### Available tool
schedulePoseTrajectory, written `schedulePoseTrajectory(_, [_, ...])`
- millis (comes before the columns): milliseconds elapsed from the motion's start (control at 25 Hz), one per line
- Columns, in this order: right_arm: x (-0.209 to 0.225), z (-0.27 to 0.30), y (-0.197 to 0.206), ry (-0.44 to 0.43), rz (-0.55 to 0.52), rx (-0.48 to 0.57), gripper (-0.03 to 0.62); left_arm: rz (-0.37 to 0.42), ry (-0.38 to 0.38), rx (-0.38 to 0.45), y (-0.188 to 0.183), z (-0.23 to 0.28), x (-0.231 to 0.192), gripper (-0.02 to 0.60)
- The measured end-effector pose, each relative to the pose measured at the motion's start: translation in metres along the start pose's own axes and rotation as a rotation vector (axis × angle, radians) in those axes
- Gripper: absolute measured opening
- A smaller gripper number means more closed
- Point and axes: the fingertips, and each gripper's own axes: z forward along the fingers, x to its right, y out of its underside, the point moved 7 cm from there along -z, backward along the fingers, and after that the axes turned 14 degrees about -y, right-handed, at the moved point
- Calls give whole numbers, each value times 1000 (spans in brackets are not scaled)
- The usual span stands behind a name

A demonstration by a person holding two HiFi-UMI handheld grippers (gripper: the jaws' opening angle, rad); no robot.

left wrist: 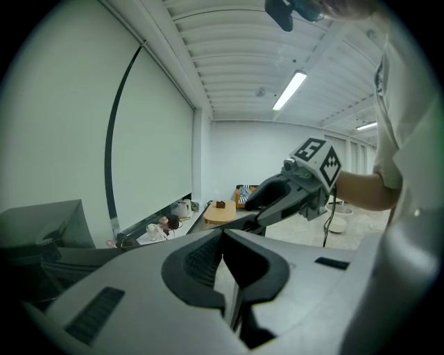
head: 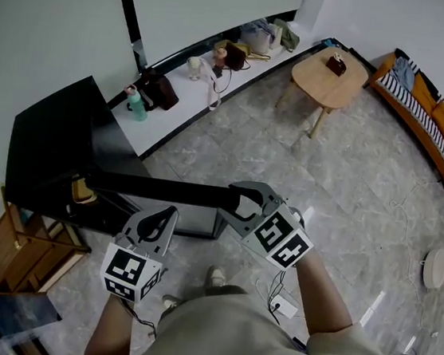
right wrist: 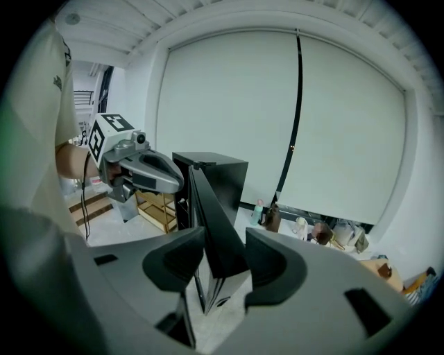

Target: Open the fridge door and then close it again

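Note:
The black fridge (head: 48, 151) stands at the left of the head view. Its door (head: 164, 190) is swung wide and reaches out to the right. My right gripper (head: 243, 202) is at the door's free end, open, its fingers either side of the edge without pressing on it. In the right gripper view the thin dark door (right wrist: 218, 236) stands upright between the jaws of that gripper (right wrist: 225, 267). My left gripper (head: 167, 218) hovers just in front of the door, shut and empty. The left gripper view shows my left gripper's (left wrist: 229, 277) jaws closed and the right gripper (left wrist: 253, 201) beyond.
A white low counter (head: 210, 75) along the wall carries a green bottle (head: 137, 104), bags and cups. A round wooden table (head: 331, 74) and an orange sofa (head: 423, 109) are farther right. A wooden shelf (head: 20, 252) stands beside the fridge. A power strip (head: 283, 305) lies on the tile floor.

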Motion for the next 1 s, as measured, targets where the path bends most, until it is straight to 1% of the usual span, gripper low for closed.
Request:
schedulePoseTrajectory(120, [-11,-14,-19,14,-31,48,166,-2,-23,14,-5,-13,-5,8])
schedulePoseTrajectory(240, [-25,-27,-39,48,-54,126,166,-10,-53,44,-11,-30,-12,8])
schedulePoseTrajectory(360, [-44,-39,-59,54,-46,222,169,-28,-93,111,-25,-57,-19,8])
schedulePoseTrajectory(400, [-51,-43,-63,53,-42,249,180,-33,-106,135,-31,-65,-21,8])
schedulePoseTrajectory(520, [-66,-48,-73,70,-30,308,193,-35,-133,185,-42,-86,-27,8])
schedulePoseTrajectory(640, [-77,-49,-77,81,-4,338,199,-30,-141,198,-46,-100,-32,8])
schedulePoseTrajectory(880, [-96,-43,-78,68,21,334,204,-36,-148,191,-39,-118,-38,8])
schedulePoseTrajectory(1000, [-98,-44,-82,76,23,353,209,-40,-146,189,-37,-123,-39,8])
